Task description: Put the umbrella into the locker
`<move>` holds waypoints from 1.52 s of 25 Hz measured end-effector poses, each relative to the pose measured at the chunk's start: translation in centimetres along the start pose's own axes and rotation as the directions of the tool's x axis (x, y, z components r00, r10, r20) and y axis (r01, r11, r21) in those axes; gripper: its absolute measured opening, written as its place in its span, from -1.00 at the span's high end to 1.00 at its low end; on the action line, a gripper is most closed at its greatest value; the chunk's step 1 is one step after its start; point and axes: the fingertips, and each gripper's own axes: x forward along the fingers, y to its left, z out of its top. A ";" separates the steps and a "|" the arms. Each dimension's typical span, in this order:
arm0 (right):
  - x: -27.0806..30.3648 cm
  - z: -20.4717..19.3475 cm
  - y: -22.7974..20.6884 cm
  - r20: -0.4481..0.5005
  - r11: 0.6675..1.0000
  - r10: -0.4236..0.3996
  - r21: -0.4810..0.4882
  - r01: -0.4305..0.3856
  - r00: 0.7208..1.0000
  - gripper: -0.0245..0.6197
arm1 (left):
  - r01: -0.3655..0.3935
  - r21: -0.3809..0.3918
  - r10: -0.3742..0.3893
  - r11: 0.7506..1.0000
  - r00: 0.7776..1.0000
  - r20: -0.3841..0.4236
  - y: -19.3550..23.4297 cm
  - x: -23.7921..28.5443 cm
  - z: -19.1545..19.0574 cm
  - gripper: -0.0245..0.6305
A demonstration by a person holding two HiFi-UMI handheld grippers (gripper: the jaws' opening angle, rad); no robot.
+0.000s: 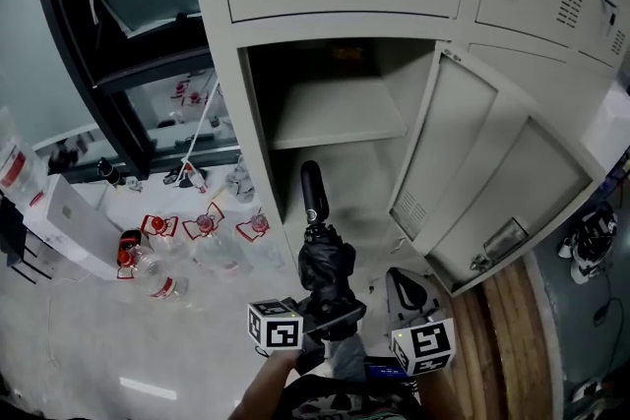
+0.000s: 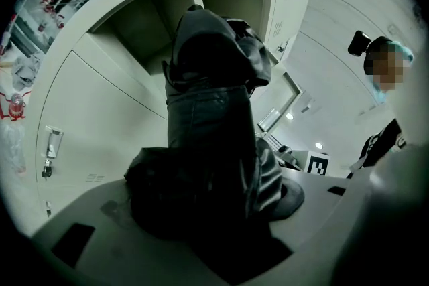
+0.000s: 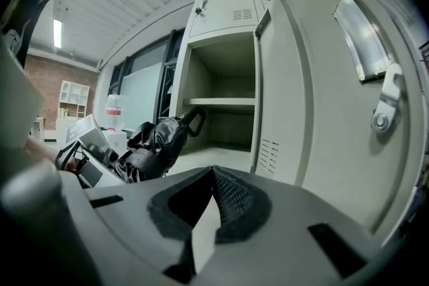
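Crinkled black umbrella (image 2: 211,130) in left tool (image 2: 216,238)

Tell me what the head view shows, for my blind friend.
The left tool holds a folded black umbrella, handle toward an open grey locker with one shelf. The right tool beside it holds nothing. Bottles lie at left.

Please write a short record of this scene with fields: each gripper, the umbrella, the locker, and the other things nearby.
left gripper: shut on the umbrella
right gripper: shut, holds nothing, beside the umbrella
umbrella: black, folded, handle pointing toward the locker, not yet inside
locker: door open, one shelf inside
nearby: bottles on the floor at the left
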 end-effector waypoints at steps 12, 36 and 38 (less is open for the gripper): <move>1.5 0.5 -1.7 0.010 0.999 -0.028 0.031 0.027 1.000 0.92 | 0.020 -0.063 -0.020 0.998 1.000 0.001 1.8 0.8 2.6 0.12; 6.5 2.0 -3.0 -0.001 0.999 -0.021 0.032 0.022 1.000 0.92 | 0.158 -0.420 -0.116 0.893 0.986 0.124 6.2 3.5 11.5 0.11; 6.8 2.0 -3.1 -0.003 0.999 -0.015 0.033 0.015 1.000 0.92 | 0.168 -0.466 -0.122 0.869 0.984 0.128 6.7 4.0 11.8 0.11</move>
